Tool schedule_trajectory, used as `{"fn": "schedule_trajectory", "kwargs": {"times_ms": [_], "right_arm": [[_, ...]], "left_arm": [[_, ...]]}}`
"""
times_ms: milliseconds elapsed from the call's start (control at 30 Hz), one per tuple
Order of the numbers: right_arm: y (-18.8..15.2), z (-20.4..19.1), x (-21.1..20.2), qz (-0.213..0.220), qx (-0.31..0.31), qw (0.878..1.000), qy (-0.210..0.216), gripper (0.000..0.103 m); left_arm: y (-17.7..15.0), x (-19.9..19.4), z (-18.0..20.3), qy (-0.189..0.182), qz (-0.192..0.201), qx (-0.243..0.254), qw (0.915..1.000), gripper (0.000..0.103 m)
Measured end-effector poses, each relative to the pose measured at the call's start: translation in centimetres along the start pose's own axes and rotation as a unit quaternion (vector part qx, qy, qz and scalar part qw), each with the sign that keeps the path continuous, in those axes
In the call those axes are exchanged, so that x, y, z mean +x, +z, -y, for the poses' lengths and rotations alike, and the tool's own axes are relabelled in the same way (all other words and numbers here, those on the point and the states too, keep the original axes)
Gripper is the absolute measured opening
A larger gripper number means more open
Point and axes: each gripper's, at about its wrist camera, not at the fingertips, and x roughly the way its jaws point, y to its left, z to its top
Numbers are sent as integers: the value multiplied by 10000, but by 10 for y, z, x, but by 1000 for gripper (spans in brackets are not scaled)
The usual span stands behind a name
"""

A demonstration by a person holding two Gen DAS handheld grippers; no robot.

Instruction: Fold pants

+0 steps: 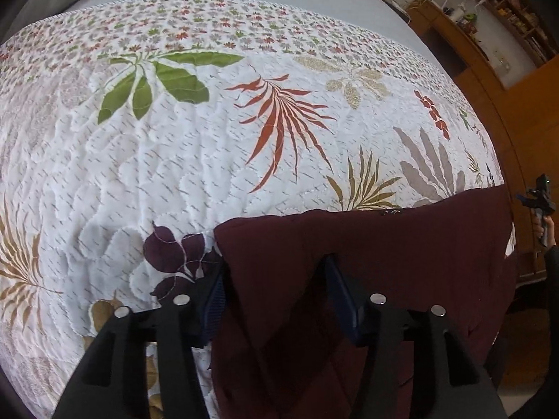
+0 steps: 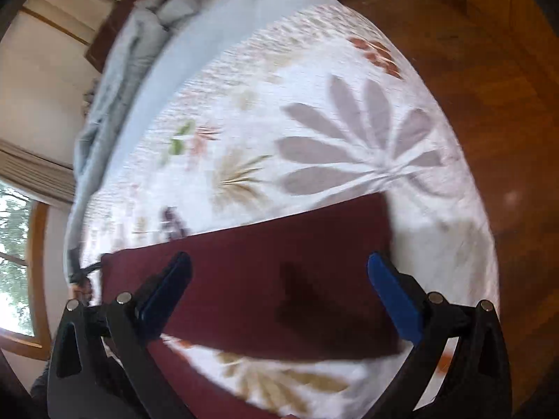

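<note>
Showing, from the left wrist view only, a wooden desk [image 1: 450, 35] with shelves and cables beyond the far right corner of the bed, plus the right gripper [image 1: 539, 202] held off the bed's right edge, too small there for judging its fingers. Showing, from the right wrist view only, a rumpled grey blanket [image 2: 115, 80] bunched along the far end of the bed, a curtained window [image 2: 14, 244] past it, and wooden floor [image 2: 489, 104] beside the bed's edge; blurring throughout this view.

Standing parted at the near edge of the bed, left gripper [image 1: 276, 279], with dark red cloth bunching between its blue pads, one pad at the cloth's left edge and the other over the cloth; hard to tell whether actually pinching. Hovering wide open, right gripper [image 2: 279, 272], fingers spread over the cloth and holding nothing.

Lying on the leaf-printed white quilt [image 1: 174, 157] near the bed's near right corner, pants [image 1: 401, 255] in deep maroon, looking like a flat, straight-edged rectangle in the right wrist view [image 2: 262, 279], with soft creases and one end draping off the near edge in the left wrist view.
</note>
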Motion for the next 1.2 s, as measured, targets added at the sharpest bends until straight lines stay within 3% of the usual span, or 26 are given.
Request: {"fn": "schedule_trajectory", "kwargs": {"times_ms": [100, 233, 367, 433, 500, 533, 600, 667, 1200], "right_arm": [[7, 23, 22, -141, 28, 9998, -116, 100], [13, 40, 38, -273, -8, 9996, 34, 100], [22, 46, 43, -365, -119, 9990, 219, 100], [24, 47, 42, -409, -204, 9983, 356, 95], [24, 46, 42, -474, -254, 9977, 409, 69], [24, 48, 41, -466, -267, 9978, 379, 63], [24, 51, 38, -476, -239, 9978, 394, 35], [22, 54, 34, -479, -220, 9980, 356, 27], [-10, 15, -46, 485, -399, 9980, -119, 18]], "left_arm": [[0, 0, -1, 15, 25, -83, 10000, 56], [0, 2, 0, 38, 71, -201, 9998, 56], [-4, 0, -3, 53, 194, -362, 9991, 51], [-5, -1, -6, 48, 239, -462, 9986, 45], [-5, -2, -6, 7, 268, -534, 9982, 34], [-5, -2, -5, 1, 288, -566, 9980, 32], [-5, -3, -3, 50, 304, -599, 9977, 27], [-5, -5, -3, 41, 348, -671, 9971, 23], [-23, -84, 31, -44, 1422, -714, 9873, 16]]}}
